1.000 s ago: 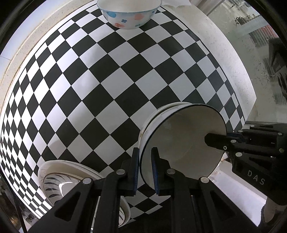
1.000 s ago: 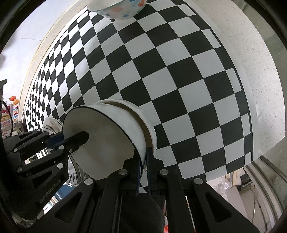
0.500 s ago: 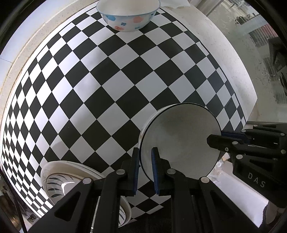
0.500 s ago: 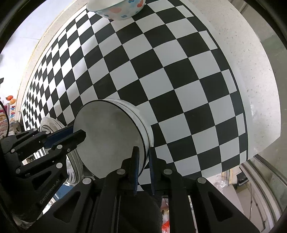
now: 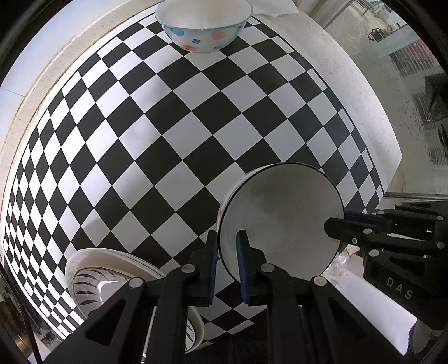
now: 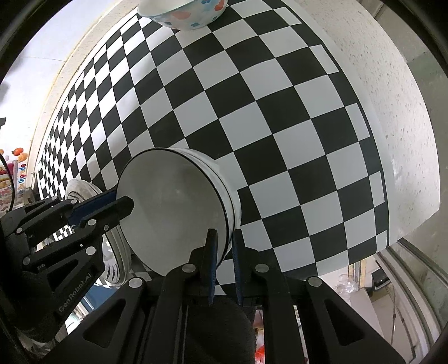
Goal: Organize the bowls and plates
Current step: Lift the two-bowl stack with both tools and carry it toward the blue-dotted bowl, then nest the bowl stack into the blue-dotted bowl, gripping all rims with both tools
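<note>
A white bowl with a thin black rim [image 5: 280, 218] [image 6: 170, 207] sits level, nested in a second white bowl [image 5: 233, 187] [image 6: 228, 179] on the checkered cloth. My left gripper [image 5: 226, 235] is shut on its near rim, one pad inside and one outside. From the opposite side my right gripper [image 6: 224, 232] is shut on the rim too, its outer pad against the lower bowl's wall. Each gripper shows in the other's view: the right gripper [image 5: 336, 222] and the left gripper [image 6: 123, 205].
A floral bowl [image 5: 201, 28] [image 6: 182, 14] stands at the far edge of the checkered cloth [image 5: 168, 126]. A stack of striped plates [image 5: 92, 277] [image 6: 112, 260] lies close to the left gripper. The counter edge [image 6: 406, 168] drops off on the right.
The black-rimmed bowl was tilted above the lower bowl; it has come down level into it. The right gripper's fingers stand slightly wider apart than before.
</note>
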Demonstrator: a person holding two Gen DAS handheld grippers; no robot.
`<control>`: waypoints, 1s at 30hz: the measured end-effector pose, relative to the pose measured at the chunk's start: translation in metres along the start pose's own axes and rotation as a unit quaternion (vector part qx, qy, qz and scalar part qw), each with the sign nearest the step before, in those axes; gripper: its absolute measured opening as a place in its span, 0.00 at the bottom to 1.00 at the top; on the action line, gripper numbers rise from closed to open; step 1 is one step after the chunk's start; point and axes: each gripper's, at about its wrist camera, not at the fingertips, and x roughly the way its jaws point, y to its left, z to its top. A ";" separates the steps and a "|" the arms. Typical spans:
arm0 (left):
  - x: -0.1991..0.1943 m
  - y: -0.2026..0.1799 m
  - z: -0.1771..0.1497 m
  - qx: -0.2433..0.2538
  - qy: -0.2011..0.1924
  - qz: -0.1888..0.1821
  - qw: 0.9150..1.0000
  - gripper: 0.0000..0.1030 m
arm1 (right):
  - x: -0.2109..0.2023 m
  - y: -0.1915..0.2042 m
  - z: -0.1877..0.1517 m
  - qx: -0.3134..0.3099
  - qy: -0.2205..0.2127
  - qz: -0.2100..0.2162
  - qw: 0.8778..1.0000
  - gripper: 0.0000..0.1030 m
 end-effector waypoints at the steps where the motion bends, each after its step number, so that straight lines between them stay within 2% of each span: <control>1: -0.001 0.001 0.000 -0.001 -0.001 0.000 1.000 0.12 | -0.001 -0.001 0.001 -0.002 0.002 0.002 1.000 0.13; 7: -0.017 0.006 0.003 -0.012 -0.023 -0.009 1.000 0.18 | -0.003 -0.004 0.003 -0.007 0.017 0.013 1.000 0.14; 8: -0.022 0.008 0.005 -0.014 -0.030 -0.009 0.999 0.19 | -0.002 -0.003 0.004 -0.011 0.022 0.012 1.000 0.17; 10: -0.029 0.012 0.010 -0.024 -0.038 -0.013 0.999 0.19 | -0.004 -0.003 0.004 -0.020 0.030 0.009 0.999 0.34; 12: -0.038 0.019 0.018 -0.035 -0.045 -0.019 0.998 0.20 | -0.009 -0.003 0.005 -0.026 0.024 0.011 0.999 0.55; 14: -0.048 0.030 0.031 -0.049 -0.053 -0.024 0.997 0.20 | -0.020 -0.005 0.009 -0.027 0.015 0.016 0.999 0.60; 17: -0.063 0.046 0.054 -0.068 -0.072 -0.025 0.995 0.20 | -0.052 -0.013 0.035 -0.012 -0.029 0.033 0.999 0.64; 19: -0.072 0.059 0.075 -0.083 -0.085 -0.024 0.993 0.20 | -0.058 -0.014 0.042 -0.008 -0.037 0.037 0.999 0.64; 22: -0.077 0.074 0.109 -0.098 -0.094 -0.025 0.990 0.20 | -0.078 -0.022 0.081 0.015 -0.072 0.053 0.996 0.64; 26: -0.069 0.088 0.152 -0.102 -0.093 -0.027 0.990 0.20 | -0.093 -0.022 0.133 0.031 -0.120 0.050 0.991 0.64; 30: -0.041 0.094 0.190 -0.104 -0.064 -0.038 0.992 0.20 | -0.091 -0.012 0.174 0.036 -0.130 0.059 0.989 0.64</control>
